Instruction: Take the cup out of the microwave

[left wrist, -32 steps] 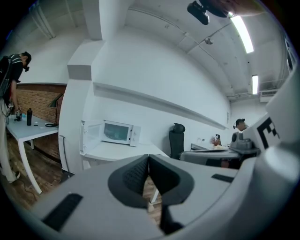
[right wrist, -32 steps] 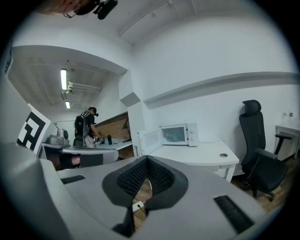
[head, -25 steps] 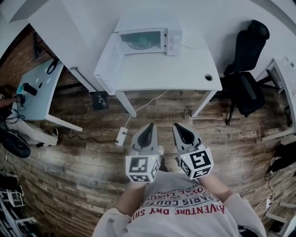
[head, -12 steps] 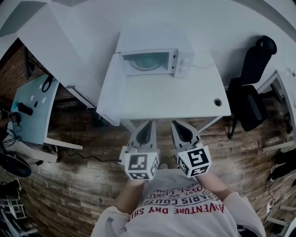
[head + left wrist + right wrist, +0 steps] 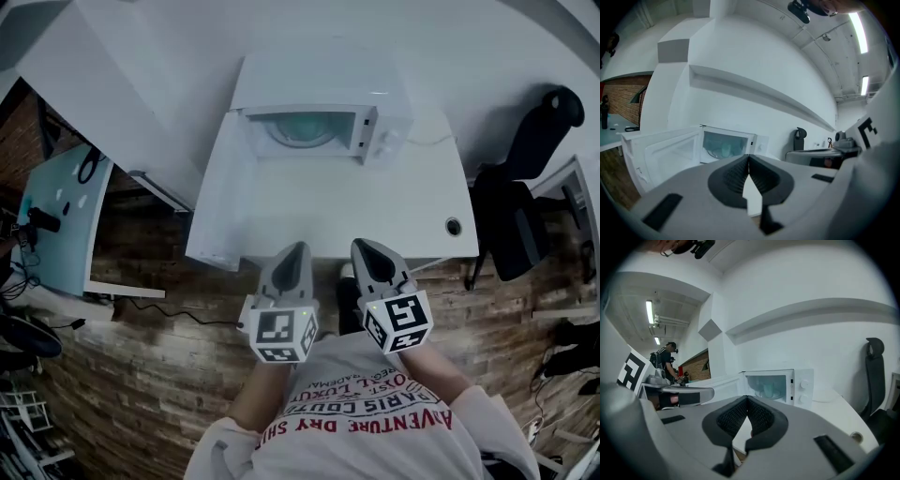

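I see the microwave (image 5: 323, 98) standing open on the white table (image 5: 394, 211), its door (image 5: 217, 197) swung out to its left. The cup (image 5: 768, 389), pale greenish, sits inside the microwave cavity. My left gripper (image 5: 298, 251) and right gripper (image 5: 361, 247) hover side by side in front of the microwave, well short of it, each with jaws pressed together on nothing.

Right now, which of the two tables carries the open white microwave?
The white rectangular table in the middle of the head view; the pale blue desk at the left holds only small dark items.
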Available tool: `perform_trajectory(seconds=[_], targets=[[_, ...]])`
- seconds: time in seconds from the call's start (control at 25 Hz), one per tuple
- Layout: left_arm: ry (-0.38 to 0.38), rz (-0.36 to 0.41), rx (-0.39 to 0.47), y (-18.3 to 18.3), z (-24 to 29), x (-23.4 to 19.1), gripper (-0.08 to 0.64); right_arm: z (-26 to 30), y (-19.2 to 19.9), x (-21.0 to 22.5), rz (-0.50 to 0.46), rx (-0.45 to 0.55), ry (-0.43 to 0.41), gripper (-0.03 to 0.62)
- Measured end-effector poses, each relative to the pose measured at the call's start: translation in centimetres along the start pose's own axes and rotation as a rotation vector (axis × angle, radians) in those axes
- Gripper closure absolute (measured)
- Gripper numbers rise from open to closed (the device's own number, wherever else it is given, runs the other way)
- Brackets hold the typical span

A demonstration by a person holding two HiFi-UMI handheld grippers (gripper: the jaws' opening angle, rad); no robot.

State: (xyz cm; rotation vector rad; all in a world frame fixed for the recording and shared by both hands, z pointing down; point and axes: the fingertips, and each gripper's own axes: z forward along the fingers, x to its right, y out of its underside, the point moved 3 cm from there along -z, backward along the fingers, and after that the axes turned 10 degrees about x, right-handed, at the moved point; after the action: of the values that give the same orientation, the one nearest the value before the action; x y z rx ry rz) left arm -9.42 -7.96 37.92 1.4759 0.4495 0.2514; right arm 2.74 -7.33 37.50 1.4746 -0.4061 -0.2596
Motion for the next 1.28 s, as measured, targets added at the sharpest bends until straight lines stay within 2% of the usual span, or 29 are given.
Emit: perform_trajectory(seconds=[0.52, 0.72, 0.88, 1.04, 1.2, 1.28], targets=[[-0.104, 0.022, -0.037, 2.2, 14.1, -3.9, 0.552, 13.1, 0.3, 10.2, 0.048, -0.076, -0.079, 0.581], [-0.147, 0.028, -0.054, 3.4, 18.6, -5.4, 0.552, 16.9, 0.7, 12.8, 0.043, -0.106, -0.108, 0.581], [-0.146, 0.034, -0.064, 4.6, 21.8, -6.5, 0.552, 19.7, 1.7, 14.5, 0.041, -0.127, -0.121, 0.581], [-0.109, 0.02, -0.068, 5.9, 24.6, -7.4, 0.552, 22.0, 2.8, 15.5, 0.05, -0.154, -0.132, 0.581], [-0.122, 0.014, -0.092, 7.5, 26.7, -8.9, 0.55, 23.6, 3.9, 16.2, 0.064, -0.179, -0.144, 0.581], [-0.121, -0.003, -0.103, 8.0, 27.8, -9.6, 0.507, 24.1, 4.4, 16.3, 0.068, -0.193, -0.152, 0.581]])
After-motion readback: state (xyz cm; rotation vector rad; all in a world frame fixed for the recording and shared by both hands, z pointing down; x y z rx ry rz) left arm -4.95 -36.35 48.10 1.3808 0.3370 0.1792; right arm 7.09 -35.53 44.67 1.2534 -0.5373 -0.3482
